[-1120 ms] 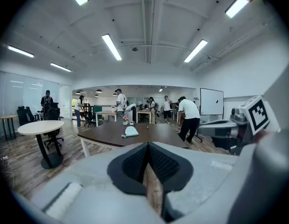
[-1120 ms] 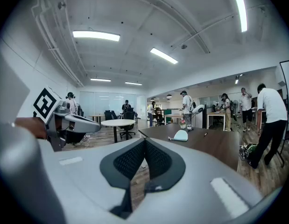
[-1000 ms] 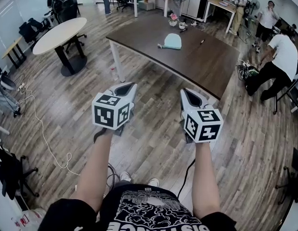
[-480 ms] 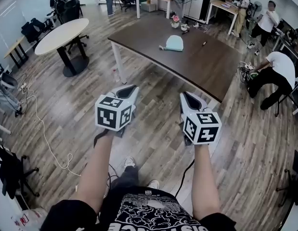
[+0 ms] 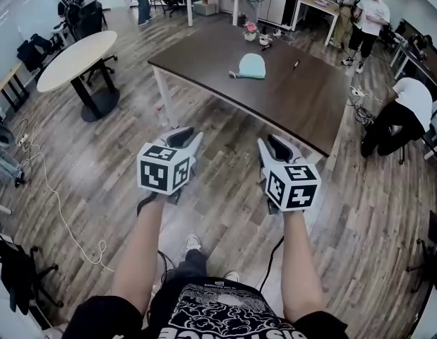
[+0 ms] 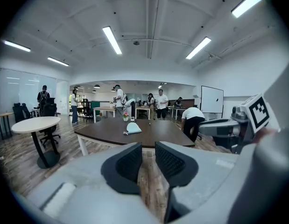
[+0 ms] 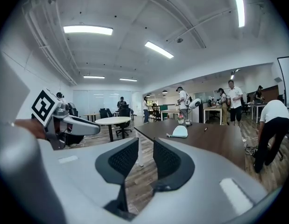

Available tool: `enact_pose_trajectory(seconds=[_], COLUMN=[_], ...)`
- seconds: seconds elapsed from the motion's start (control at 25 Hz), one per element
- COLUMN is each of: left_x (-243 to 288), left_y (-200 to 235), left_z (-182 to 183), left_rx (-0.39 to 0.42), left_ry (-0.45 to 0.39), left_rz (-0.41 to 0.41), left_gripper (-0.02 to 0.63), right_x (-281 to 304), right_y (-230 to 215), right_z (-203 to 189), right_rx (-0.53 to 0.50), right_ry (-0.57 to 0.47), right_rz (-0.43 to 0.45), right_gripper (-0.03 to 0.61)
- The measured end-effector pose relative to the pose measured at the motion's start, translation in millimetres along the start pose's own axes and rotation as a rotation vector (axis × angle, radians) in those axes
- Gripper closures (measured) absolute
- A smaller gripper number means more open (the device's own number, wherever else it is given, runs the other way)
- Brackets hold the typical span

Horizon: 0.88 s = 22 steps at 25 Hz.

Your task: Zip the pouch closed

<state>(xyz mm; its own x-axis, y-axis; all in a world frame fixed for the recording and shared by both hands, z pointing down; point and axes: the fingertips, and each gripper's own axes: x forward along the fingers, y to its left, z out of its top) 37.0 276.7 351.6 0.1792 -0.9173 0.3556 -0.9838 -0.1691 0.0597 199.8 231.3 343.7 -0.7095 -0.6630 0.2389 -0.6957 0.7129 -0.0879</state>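
Brown table (image 5: 303, 111) stands ahead of me. Left gripper (image 6: 147, 146) and right gripper (image 7: 144, 143) hang over the floor (image 5: 225, 189), well short of it. Their jaws have just been opening and are slightly apart, with nothing between. Pouch (image 5: 252, 65) lies mid-table; the zip is too small to read, so I leave progress undecided. Long axis seems crosswise, tab (image 5: 233, 74) pointing left.

The left forearm (image 5: 137, 249) and right forearm (image 5: 297, 260) stretch forward side by side, bare; the left gripper (image 5: 184, 137) and right gripper (image 5: 274, 145) point ahead and slightly down, level with each other and apart. Both grippers' jaws have just been opening; they stand a little parted, nothing between them.
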Motion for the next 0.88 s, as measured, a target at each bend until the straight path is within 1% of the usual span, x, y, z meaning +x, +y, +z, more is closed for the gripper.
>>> enact_pose_trajectory(seconds=[0.36, 0.44, 0.48, 0.56, 0.72, 0.88], left_x=[49.0, 58.6, 62.9, 70.5, 82.7, 92.6], left_y=[63.8, 77.0, 83.2, 96.2, 120.1, 141.1], left_z=[16.8, 18.8, 19.4, 20.5, 22.6, 24.9], left_rx=[-0.003, -0.003, 0.000, 0.002, 0.005, -0.007], left_ry=[0.011, 0.017, 0.021, 0.025, 0.032, 0.033], left_rz=[-0.093, -0.119, -0.130, -0.143, -0.165, -0.181], left_gripper=[0.477, 0.458, 0.452, 0.447, 0.411, 0.380], right_x=[67.7, 82.9, 89.8, 102.1, 121.7, 137.6], right_y=[0.9, 3.5, 4.7, 7.7, 12.0, 16.5], right_z=[16.1, 18.5, 19.8, 22.9, 27.8, 32.2], right_rx=[0.044, 0.052, 0.054, 0.055, 0.064, 0.054], right_ry=[0.009, 0.013, 0.015, 0.013, 0.011, 0.018], right_rz=[-0.075, -0.090, -0.098, -0.111, -0.134, -0.152], right_gripper=[0.428, 0.403, 0.380, 0.345, 0.311, 0.279])
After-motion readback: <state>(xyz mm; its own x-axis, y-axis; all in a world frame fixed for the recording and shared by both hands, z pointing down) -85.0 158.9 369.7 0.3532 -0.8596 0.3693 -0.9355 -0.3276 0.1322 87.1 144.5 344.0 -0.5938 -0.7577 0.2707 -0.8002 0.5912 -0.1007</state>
